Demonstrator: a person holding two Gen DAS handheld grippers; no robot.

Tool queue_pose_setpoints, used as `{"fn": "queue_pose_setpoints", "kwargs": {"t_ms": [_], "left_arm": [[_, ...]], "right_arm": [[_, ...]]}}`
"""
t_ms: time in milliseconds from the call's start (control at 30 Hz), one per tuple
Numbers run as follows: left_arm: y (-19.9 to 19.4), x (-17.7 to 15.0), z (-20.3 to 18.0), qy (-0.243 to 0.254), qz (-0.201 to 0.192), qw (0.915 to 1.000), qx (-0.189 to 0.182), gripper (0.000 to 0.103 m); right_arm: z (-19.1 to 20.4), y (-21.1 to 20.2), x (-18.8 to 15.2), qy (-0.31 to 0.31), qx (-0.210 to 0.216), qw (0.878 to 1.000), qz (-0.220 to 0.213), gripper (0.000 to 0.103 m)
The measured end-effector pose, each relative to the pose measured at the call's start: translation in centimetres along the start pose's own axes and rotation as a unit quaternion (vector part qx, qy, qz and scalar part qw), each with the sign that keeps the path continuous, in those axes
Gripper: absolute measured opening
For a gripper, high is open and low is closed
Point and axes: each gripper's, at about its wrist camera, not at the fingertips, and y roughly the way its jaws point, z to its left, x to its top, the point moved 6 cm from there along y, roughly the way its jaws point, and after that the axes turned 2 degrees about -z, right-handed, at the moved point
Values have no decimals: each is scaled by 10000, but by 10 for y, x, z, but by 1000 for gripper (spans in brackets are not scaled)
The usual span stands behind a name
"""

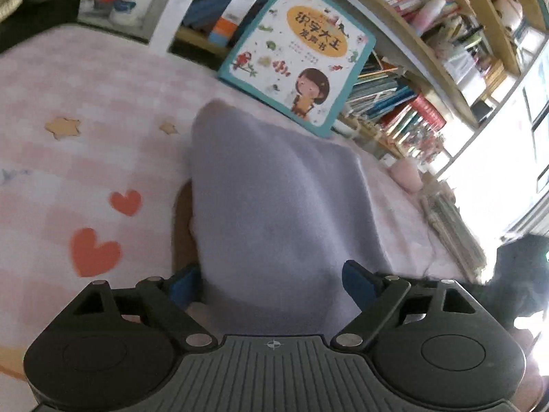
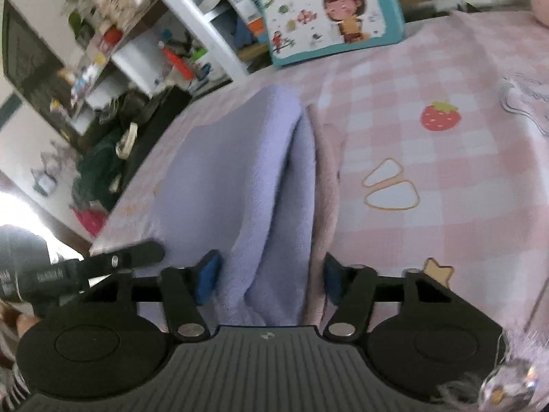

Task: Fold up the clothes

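left gripper (image 1: 271, 283): jaws standing wide, fleece between, pads not pressing | right gripper (image 2: 269, 279): blue pads flanking a bunched fold, grip unclear | lavender fleece garment (image 2: 240, 171): soft, napped, lying ridged on pink checked blanket (image 2: 446, 178) near a glossy picture book (image 1: 298, 51)

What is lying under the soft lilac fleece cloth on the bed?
Under the soft lilac fleece cloth a pale pink fleece layer shows along one edge, and below that the pink checked bed sheet. How far the pink layer extends underneath is covered.
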Motion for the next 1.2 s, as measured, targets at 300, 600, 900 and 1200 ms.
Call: {"fn": "queue_pose_setpoints", "kwargs": {"t_ms": [300,600,900,1200], "left_arm": [[-31,-13,-26,585,168,9981,85,67],[-30,-21,6,-375,303,9984,-290,81],[-29,-21,-7,-294,-148,9994,-112,58],[-38,25,-49,1074,-705,9913,280,55]], "right_arm": [[40,-30,-28,-1021,-44,9947,-64,34],[8,-33,-39,33,131,9998,138,69],[21,-22,-34,-256,47,9997,-25,39],[50,-18,-5,-1058,-252,9923,-600,31]]}}
